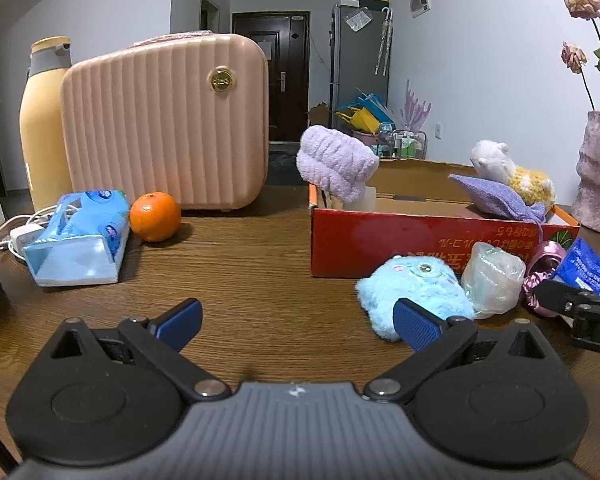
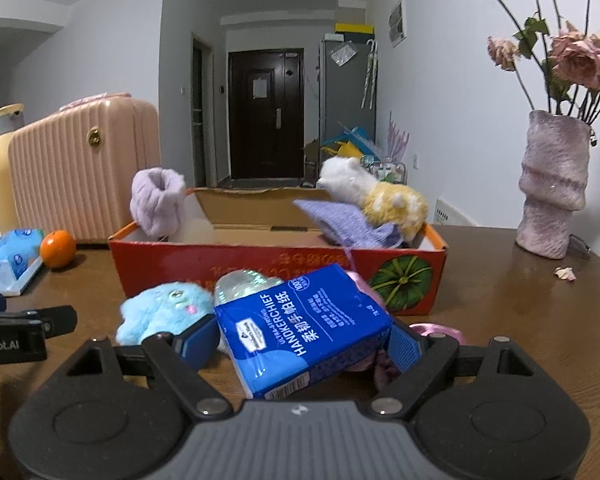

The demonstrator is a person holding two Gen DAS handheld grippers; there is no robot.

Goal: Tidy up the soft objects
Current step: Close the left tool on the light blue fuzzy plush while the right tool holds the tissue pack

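A red cardboard box [image 1: 380,240] [image 2: 260,264] on the wooden table holds a lilac towel roll [image 1: 336,162] [image 2: 156,202], a purple cloth [image 1: 500,196] [image 2: 348,220] and a white-yellow plush [image 1: 512,168] [image 2: 380,192]. In front of it lie a blue fuzzy plush [image 1: 412,292] [image 2: 164,308], a clear plastic bag [image 1: 492,280] and a pink scrunchie [image 1: 544,272]. My left gripper [image 1: 296,326] is open and empty, its right finger beside the blue plush. My right gripper [image 2: 300,340] is shut on a blue handkerchief tissue pack [image 2: 304,324], tilted above the table.
A pink suitcase [image 1: 168,120], a yellow bottle [image 1: 40,120], an orange [image 1: 155,217], a light-blue tissue pack [image 1: 80,236] and a white charger [image 1: 20,236] stand on the left. A pink vase [image 2: 552,192] with dried roses stands at the right.
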